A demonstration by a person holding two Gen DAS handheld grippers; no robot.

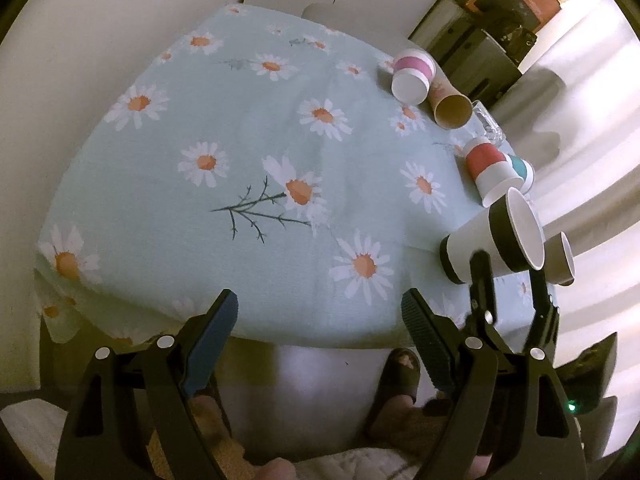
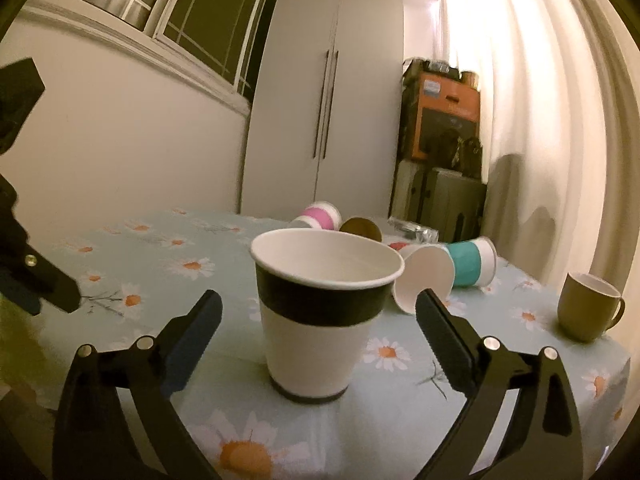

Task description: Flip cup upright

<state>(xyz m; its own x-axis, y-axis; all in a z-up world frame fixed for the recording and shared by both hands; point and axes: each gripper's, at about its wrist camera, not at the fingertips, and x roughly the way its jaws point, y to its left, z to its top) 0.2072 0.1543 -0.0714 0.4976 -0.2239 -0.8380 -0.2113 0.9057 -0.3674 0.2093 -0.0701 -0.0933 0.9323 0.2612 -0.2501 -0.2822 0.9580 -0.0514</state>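
The black-banded paper cup (image 2: 326, 312) stands upright on the daisy-print cloth of the desk (image 2: 152, 264), mouth up, near the front edge. In the right wrist view the right gripper (image 2: 320, 312) has its two fingers spread wide, one on each side of the cup, with a clear gap between each pad and the cup wall, so nothing is clamped. That view also shows the tan mug (image 2: 588, 308) standing upright off to the right, a teal-banded cup (image 2: 470, 262) lying on its side behind the black-banded cup, and a pink-banded cup (image 2: 318, 216) and a brown cup (image 2: 362, 230) lying farther back; a dark part of the other tool shows at the left edge. The left wrist view looks down over the cloth from the near edge and shows what the first cannot: the left gripper (image 1: 320, 316) hangs with its fingers well apart over the bare front of the cloth, holding nothing, and below it are the person's feet in sandals (image 1: 400, 376) on the floor. From this side the black-banded cup (image 1: 492, 240) appears at the right of the desk (image 1: 240, 140) with the right gripper's fingers (image 1: 482, 280) flanking it, and a red-banded cup (image 1: 490, 172) lies tipped just beyond it, the pink-banded cup (image 1: 412, 76) and brown cup (image 1: 450, 106) lying side by side at the far right corner.
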